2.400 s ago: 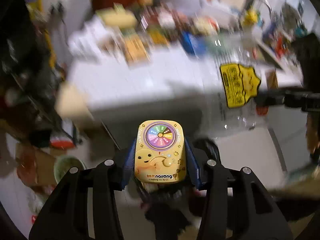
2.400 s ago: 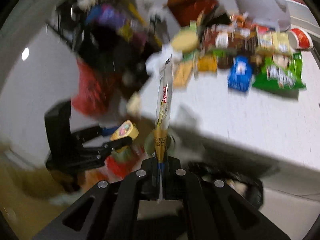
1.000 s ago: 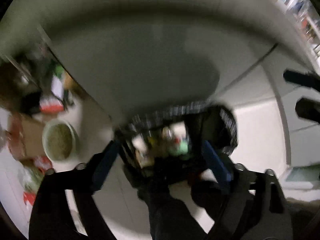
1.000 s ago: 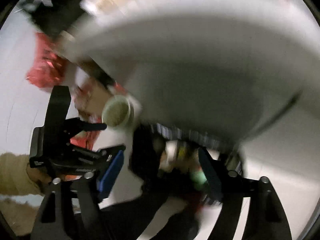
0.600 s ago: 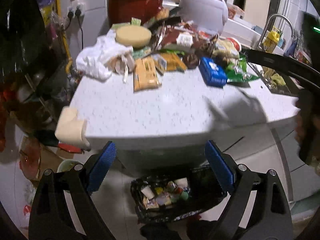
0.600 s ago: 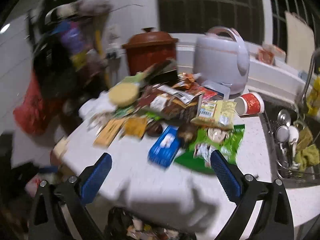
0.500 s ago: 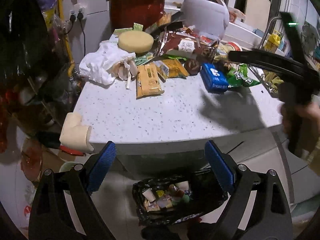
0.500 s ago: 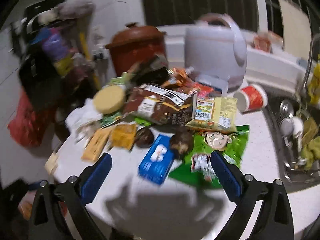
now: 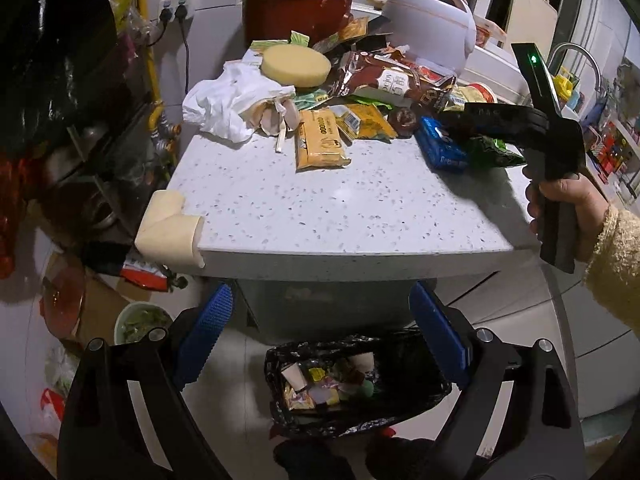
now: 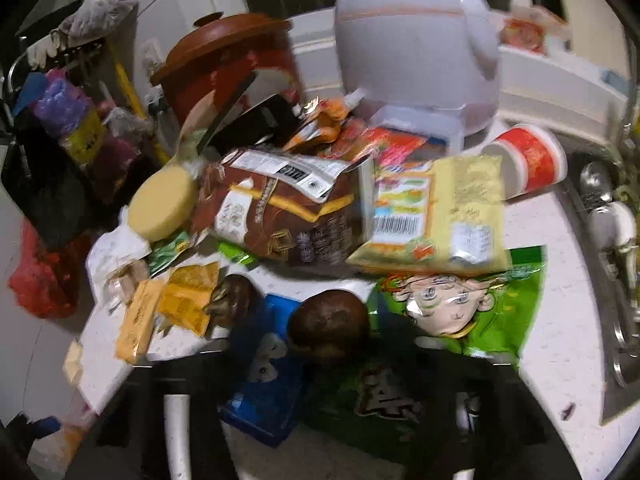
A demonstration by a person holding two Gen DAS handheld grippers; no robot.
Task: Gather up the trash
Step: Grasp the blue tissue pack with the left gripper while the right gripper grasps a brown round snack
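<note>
My left gripper (image 9: 320, 330) is open and empty, held low in front of the white counter (image 9: 340, 208), above a black-lined trash bin (image 9: 356, 384) that holds several wrappers. My right gripper (image 9: 452, 120) reaches over the counter's right side. In the right wrist view it is blurred and dark at the bottom, jaws spread wide, over a blue packet (image 10: 264, 380), a brown round thing (image 10: 328, 330) and a green snack bag (image 10: 452, 320). Wrappers are piled at the counter's back: a brown bag (image 9: 384, 80), yellow packets (image 9: 320, 140), a white crumpled tissue (image 9: 228, 100).
A red pot (image 9: 298, 0) and a white rice cooker (image 9: 430, 28) stand behind the pile. A foam guard (image 9: 168, 224) covers the counter's left corner. A red paper cup (image 10: 524, 164) lies near the sink (image 10: 608, 240). Clutter fills the floor at left.
Both grippers let go of their trash over the bin and rose. The right gripper moved forward over the counter toward the blue packet and green bag. The left stayed low.
</note>
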